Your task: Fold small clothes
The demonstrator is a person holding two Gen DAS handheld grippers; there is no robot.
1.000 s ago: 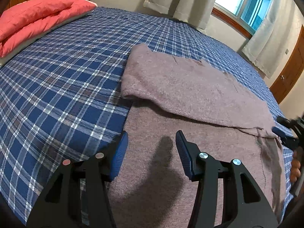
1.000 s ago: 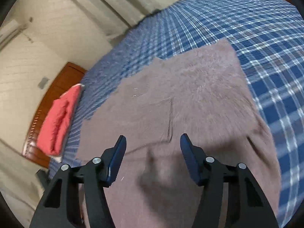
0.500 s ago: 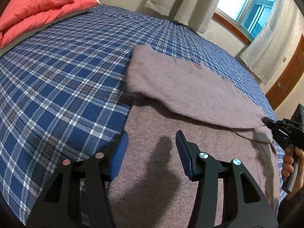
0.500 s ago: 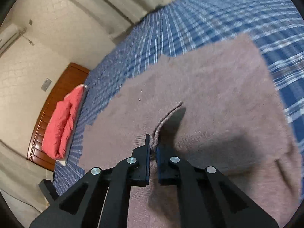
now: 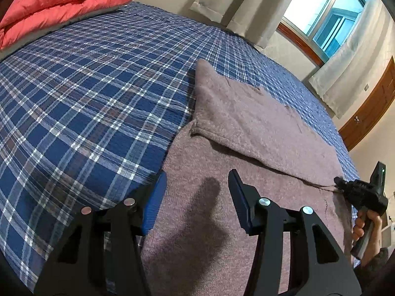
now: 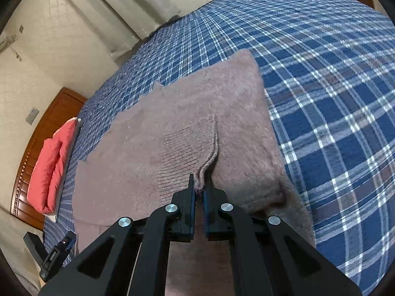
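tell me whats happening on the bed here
A person with a handheld gripper in each hand is folding a mauve knit sweater laid on a blue plaid bedspread. The right gripper is shut on the sweater's ribbed cuff. The left gripper is open above the sweater's near edge, holding nothing.

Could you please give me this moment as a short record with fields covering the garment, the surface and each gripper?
garment: mauve knit sweater, partly folded over itself
surface: blue plaid bedspread
left gripper: open, hovering over the sweater's near left edge
right gripper: shut on the sweater's ribbed cuff
background: red pillow at the headboard, curtains by the window
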